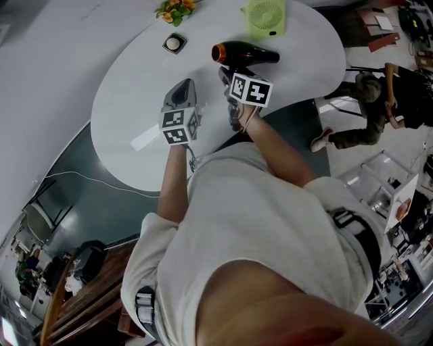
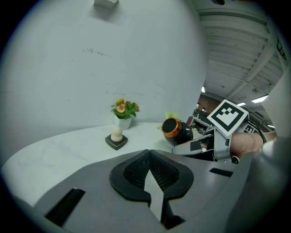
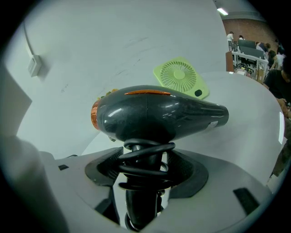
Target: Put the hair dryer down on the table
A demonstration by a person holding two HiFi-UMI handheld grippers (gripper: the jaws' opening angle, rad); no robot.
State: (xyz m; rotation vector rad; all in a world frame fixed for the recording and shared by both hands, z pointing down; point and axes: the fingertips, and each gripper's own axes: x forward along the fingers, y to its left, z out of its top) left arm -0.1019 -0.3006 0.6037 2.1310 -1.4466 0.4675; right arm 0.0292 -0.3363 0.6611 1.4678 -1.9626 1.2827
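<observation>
A black hair dryer [image 3: 154, 113] with an orange ring at its back end has a dark cord wound around its handle. My right gripper [image 3: 143, 179] is shut on that handle. In the head view the hair dryer [image 1: 245, 53] lies level over the far side of the white table [image 1: 128, 101], just ahead of my right gripper [image 1: 231, 73]. Whether it touches the tabletop I cannot tell. My left gripper [image 1: 183, 89] hovers to its left, and its jaws [image 2: 149, 177] are shut with nothing between them. From there the hair dryer [image 2: 175, 130] shows to the right.
A green square fan [image 1: 265, 17] lies on the table beyond the dryer. A small pot of flowers [image 1: 176, 8] and a dark square base with a white knob [image 1: 174, 44] stand at the far left. A person [image 1: 369, 101] is beside the table on the right.
</observation>
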